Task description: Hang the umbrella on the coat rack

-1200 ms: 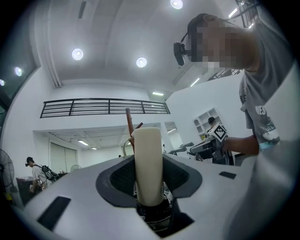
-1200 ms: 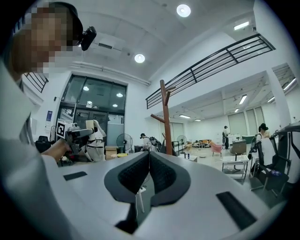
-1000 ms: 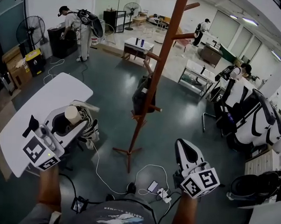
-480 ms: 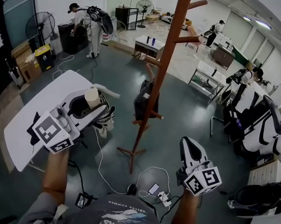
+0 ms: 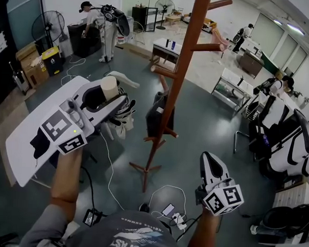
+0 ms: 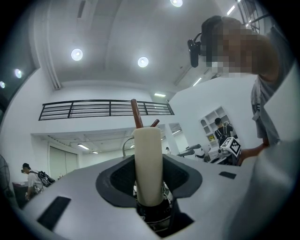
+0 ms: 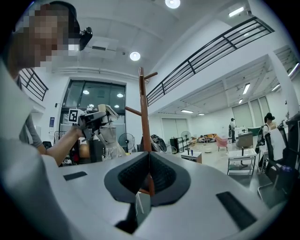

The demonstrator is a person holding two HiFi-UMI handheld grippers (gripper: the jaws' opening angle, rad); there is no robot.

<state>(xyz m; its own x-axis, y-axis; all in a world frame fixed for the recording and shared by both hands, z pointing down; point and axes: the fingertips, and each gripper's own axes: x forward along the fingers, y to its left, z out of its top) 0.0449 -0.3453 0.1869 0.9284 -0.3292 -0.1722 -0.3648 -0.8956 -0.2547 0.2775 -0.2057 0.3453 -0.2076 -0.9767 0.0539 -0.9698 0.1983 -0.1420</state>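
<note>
Two tongs listed. Left tongs (image 5: 105,95): pinching the cream handle of the folded umbrella (image 5: 121,114), which has been carried up from 8 to 10 o'clock in the head view, closer to the coat rack (image 5: 178,80) at 12. Right tongs (image 5: 208,161): pressed together, empty, 5 o'clock. Status: approach under way, hanging not yet done.

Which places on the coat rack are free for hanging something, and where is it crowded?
Free: the upper pegs of the coat rack, above the dark bag, and the floor right of the rack. Crowded: the lower pegs around that bag.
</note>
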